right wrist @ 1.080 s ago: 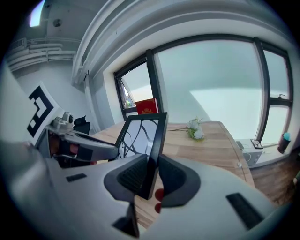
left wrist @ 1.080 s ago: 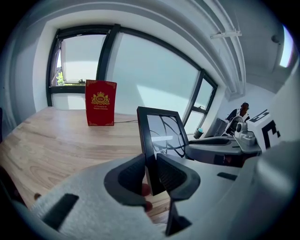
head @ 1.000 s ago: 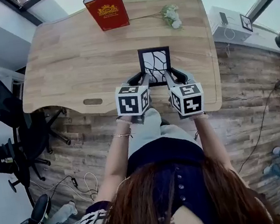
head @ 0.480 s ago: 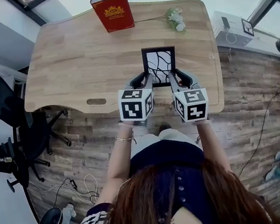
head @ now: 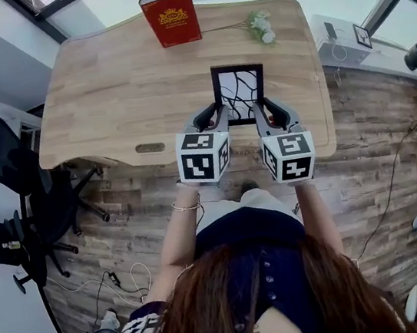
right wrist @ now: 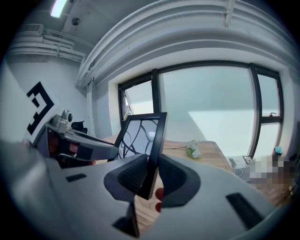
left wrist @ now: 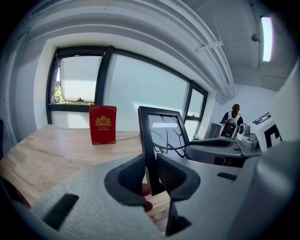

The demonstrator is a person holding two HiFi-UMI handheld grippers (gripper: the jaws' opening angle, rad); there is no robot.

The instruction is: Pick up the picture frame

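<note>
A black picture frame (head: pixel 239 93) with a dark branching line drawing on white hangs upright above the wooden table (head: pixel 105 99), held from both sides. My left gripper (head: pixel 218 114) is shut on its left edge (left wrist: pixel 149 154), the ribbed pads pressing the black rail. My right gripper (head: pixel 262 109) is shut on its right edge (right wrist: pixel 153 157) in the same way. In the left gripper view the frame (left wrist: pixel 161 136) stands clear of the tabletop, with the right gripper's body beyond it.
A red book (head: pixel 169 16) stands upright at the table's far edge, and a small sprig of white flowers (head: pixel 259 26) lies to its right. Black office chairs (head: pixel 10 191) stand left of the table. A white unit (head: pixel 341 37) stands beyond the table's right end.
Both grippers have risen with the frame between them; it has come up off the table and shifted slightly away from me.
</note>
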